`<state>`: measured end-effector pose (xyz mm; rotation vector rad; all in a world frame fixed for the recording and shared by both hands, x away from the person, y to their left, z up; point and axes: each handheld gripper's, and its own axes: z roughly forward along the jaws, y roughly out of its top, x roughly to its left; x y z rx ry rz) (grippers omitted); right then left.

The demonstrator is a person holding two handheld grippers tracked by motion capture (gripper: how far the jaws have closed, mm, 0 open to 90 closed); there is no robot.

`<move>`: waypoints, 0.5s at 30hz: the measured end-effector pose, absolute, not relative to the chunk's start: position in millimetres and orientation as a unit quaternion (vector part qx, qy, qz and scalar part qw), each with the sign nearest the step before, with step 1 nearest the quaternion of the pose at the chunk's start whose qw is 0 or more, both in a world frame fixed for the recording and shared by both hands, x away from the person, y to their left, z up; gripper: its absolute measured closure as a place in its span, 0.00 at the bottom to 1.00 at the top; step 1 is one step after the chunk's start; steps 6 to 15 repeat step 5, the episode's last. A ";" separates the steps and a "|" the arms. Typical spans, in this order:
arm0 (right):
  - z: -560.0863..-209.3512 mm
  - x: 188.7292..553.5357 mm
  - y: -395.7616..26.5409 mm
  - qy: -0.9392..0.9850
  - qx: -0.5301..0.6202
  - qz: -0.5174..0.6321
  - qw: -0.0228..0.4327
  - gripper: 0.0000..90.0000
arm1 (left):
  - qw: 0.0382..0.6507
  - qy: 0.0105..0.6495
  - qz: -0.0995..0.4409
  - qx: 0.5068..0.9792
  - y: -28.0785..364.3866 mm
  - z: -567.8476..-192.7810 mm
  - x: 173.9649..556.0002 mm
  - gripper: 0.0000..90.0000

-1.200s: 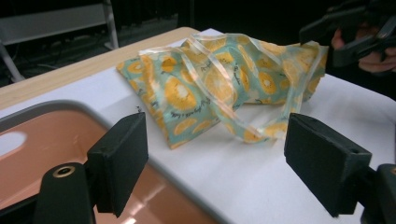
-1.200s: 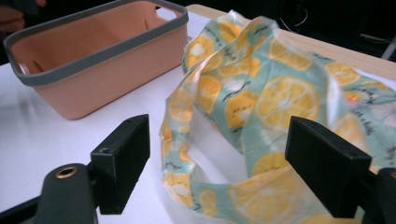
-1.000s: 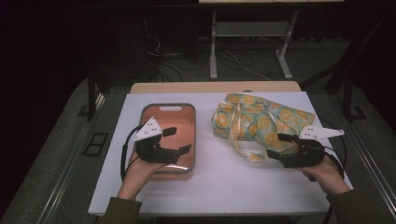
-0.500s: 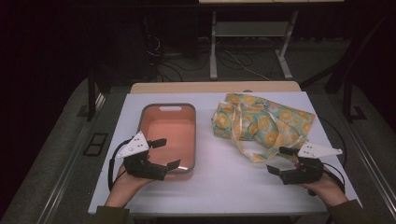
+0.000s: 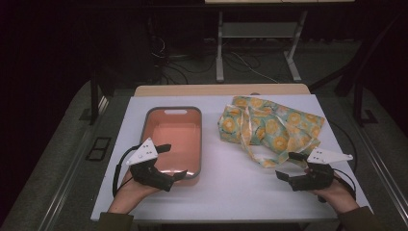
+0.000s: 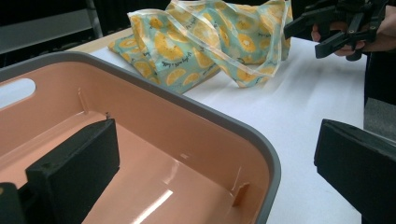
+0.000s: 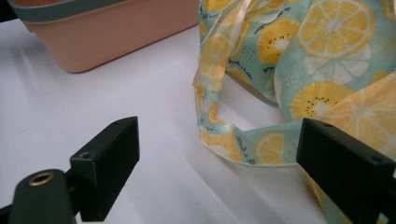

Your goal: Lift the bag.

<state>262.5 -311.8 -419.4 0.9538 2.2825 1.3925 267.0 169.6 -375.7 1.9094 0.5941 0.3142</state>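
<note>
A salmon-pink bin (image 5: pixel 172 110) with a grey rim stands left of centre on the white table. Beside it on the right lies a teal cloth bag (image 5: pixel 272 124) printed with lemons. My left gripper (image 5: pixel 171 162) sits at the bin's near edge. Its jaws have just been opening and are open astride the bin wall (image 6: pixel 219 135), one inside and one outside, not pressing it. My right gripper (image 5: pixel 288 166) is open near the bag's strap. Its jaws have just widened a little, and the strap loop (image 7: pixel 233 140) lies between them untouched. The right gripper (image 6: pixel 336 23) also appears in the left gripper view, beyond the bag (image 6: pixel 196 42).
The white table top (image 5: pixel 231 192) has bare surface between the two hands and along its near edge. The bin (image 7: pixel 107 37) stands behind the right gripper's left jaw. Metal stand legs (image 5: pixel 220 48) and cables are on the dark floor beyond the table.
Both hands have drawn back toward the near table edge and sunk lower. The left gripper left the middle of the bin for its near edge, and its jaws stand wider.
</note>
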 end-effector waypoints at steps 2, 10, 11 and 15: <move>-419.0 262.4 -312.0 0.794 0.332 0.487 0.151 0.14 | 0.529 0.249 0.130 0.801 169.5 -375.8 267.2 0.00; -418.2 262.3 -312.2 0.793 0.332 0.488 0.152 0.14 | 0.529 0.251 0.129 0.800 169.3 -375.8 267.6 0.00; -418.2 262.3 -312.2 0.793 0.332 0.488 0.152 0.14 | 0.529 0.251 0.129 0.800 169.3 -375.8 267.6 0.00; -418.2 262.3 -312.2 0.793 0.332 0.488 0.152 0.14 | 0.529 0.251 0.129 0.800 169.3 -375.8 267.6 0.00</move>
